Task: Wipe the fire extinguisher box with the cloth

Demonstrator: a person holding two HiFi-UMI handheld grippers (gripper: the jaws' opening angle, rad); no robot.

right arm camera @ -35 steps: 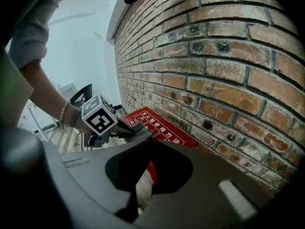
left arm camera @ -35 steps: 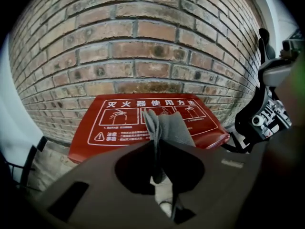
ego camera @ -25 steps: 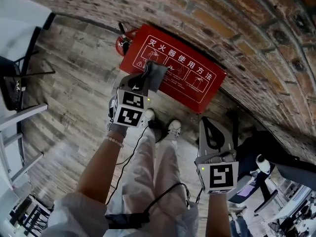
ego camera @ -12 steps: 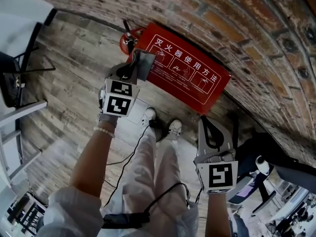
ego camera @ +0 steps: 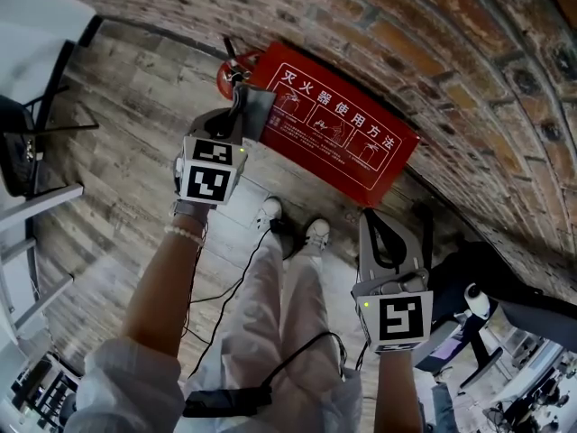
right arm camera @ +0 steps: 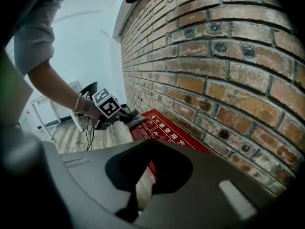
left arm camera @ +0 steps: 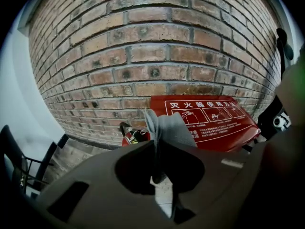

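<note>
Clamping the cloth (left arm camera: 167, 127) in left gripper (left arm camera: 156, 151) jaws, fire extinguisher box (left arm camera: 224, 120) just beyond; holding right gripper (ego camera: 376, 222) closed, empty. Might lose the cloth by snagging an edge.

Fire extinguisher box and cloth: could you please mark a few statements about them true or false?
1. The left gripper is shut on the grey cloth. True.
2. The fire extinguisher box is blue. False: it is red with white print.
3. The right gripper holds a second cloth. False: it is shut on nothing, back by the person's side.
4. The box lies at the foot of a brick wall. True.
5. The cloth is at the box's right end. False: it is at the left end, next to the fire extinguisher.
</note>
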